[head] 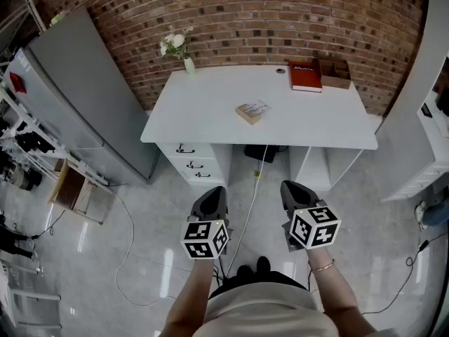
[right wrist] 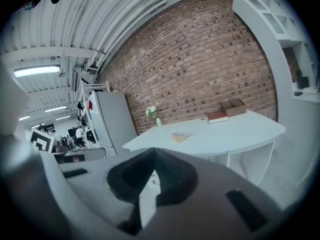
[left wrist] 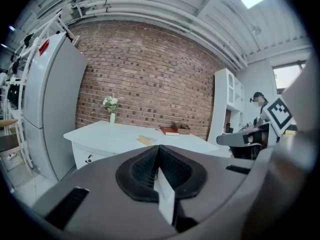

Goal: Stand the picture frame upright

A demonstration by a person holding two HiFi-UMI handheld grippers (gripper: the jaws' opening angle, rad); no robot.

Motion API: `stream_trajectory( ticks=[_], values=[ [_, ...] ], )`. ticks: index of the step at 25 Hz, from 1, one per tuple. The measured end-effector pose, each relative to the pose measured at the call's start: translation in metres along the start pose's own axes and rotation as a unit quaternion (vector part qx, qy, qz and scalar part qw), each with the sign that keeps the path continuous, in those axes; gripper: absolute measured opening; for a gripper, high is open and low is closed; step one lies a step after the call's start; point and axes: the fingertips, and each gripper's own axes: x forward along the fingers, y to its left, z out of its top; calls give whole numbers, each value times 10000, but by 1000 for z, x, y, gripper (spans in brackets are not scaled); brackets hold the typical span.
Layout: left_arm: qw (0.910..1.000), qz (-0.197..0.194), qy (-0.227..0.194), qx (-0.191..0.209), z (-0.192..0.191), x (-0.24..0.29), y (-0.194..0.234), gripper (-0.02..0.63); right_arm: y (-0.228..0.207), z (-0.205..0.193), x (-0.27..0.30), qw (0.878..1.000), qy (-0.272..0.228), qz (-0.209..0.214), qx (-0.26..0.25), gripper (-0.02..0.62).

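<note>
ahead of the closed, empty left gripper (head: 212, 194) and right gripper (head: 291, 189), the picture frame (head: 251, 111) lies flat on the desk (head: 200, 114); the red book (head: 304, 76) has an unreadable title.

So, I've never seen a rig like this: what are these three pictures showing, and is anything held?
A person holds a two-jaw gripper in each hand: the left gripper and the right gripper. The head view comes from a camera on their head, looking down. The gripper views come from cameras riding on each gripper. Both are shut and hold nothing. Ahead stands a white desk with a picture frame lying flat, a red book, a cardboard box and a vase of flowers.
</note>
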Motion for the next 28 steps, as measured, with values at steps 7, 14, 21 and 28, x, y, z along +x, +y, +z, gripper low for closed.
stream_trajectory(
  ticks=[7,14,21,28],
  values=[
    [10000,3,-55,75,5,4,-11,-8,-7,6,-5,9999,-64,90,-9,2],
    [9998,125,-115,136,7,12,-17,-8,-14,9,-2,9994,-174,294,3,3],
    [9996,121,-162,185,8,14,-25,-8,-20,16,-4,9982,-360,432,207,3],
    [9997,190,-47,166,5,21,-23,33,-31,14,2,9970,-291,405,590,40]
  ],
)
